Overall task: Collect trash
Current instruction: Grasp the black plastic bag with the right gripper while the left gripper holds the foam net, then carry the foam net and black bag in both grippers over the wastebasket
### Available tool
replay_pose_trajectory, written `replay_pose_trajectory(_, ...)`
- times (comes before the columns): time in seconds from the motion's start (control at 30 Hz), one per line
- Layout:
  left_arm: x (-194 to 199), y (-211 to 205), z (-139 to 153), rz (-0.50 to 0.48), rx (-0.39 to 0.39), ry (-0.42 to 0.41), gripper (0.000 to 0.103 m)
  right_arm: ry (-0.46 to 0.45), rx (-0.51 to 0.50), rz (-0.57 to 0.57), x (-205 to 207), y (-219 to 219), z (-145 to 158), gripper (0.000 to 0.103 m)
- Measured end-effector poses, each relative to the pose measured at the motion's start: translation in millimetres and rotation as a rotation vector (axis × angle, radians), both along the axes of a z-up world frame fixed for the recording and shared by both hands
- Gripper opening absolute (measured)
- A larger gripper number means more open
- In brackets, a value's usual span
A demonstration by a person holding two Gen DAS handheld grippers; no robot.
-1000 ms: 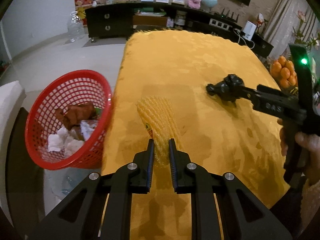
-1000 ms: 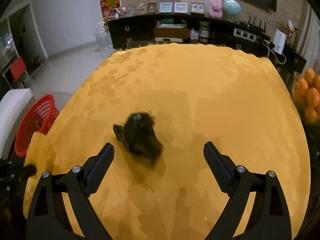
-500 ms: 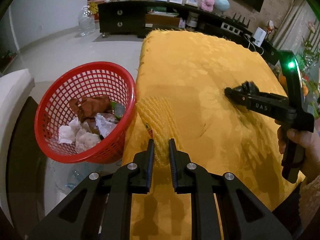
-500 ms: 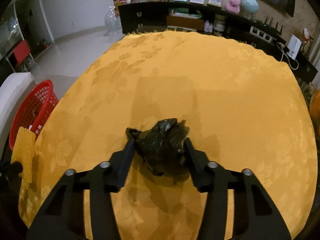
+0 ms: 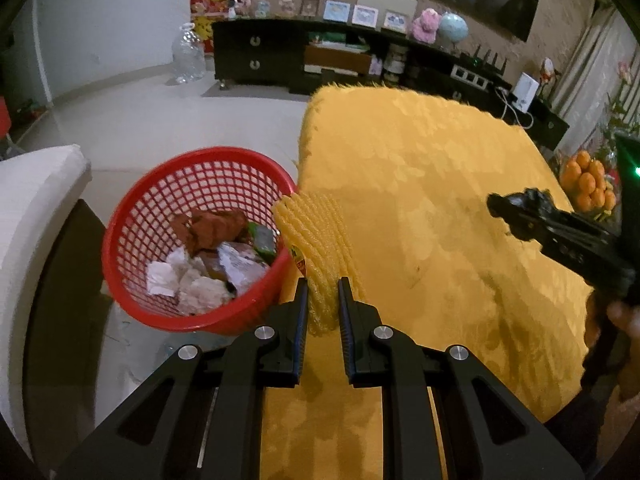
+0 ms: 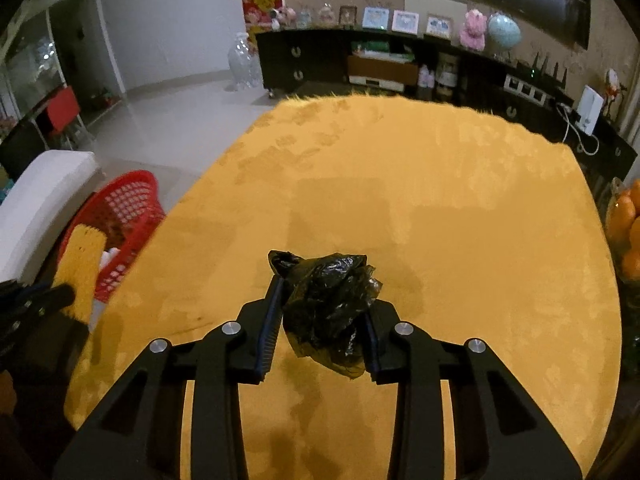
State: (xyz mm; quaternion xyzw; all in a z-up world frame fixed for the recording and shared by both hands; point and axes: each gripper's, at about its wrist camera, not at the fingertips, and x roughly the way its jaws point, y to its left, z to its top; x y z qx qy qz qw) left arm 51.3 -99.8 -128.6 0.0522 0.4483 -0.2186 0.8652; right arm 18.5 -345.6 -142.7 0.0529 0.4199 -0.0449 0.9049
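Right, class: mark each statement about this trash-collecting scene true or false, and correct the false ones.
1. The left gripper holds a yellow foam net. True.
2. The red basket is empty. False: it holds crumpled paper and wrappers.
3. The right gripper has a black bag between its jaws. True; the jaws are closing on it.
4. The tablecloth is blue. False: it is yellow.
5. The basket stands on the table. False: it sits beside the table, off its left edge.
6. Oranges lie past the table's right edge. True.
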Motion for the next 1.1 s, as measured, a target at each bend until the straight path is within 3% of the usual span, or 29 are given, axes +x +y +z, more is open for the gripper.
replay_pose_trajectory(0.4, 1.5, 22.2, 29.5, 0.042, -0.015, -0.066, 0.014, -0.080, -0.018, 0.034, -12.7, 25.8, 46.6, 0.034)
replay_pose_trajectory(1.1, 26.7, 68.1, 52.3, 0.130, -0.025, -0.116, 0.014, -0.116, -0.005, 0.125, 22.6, 78.7, 76.6, 0.034)
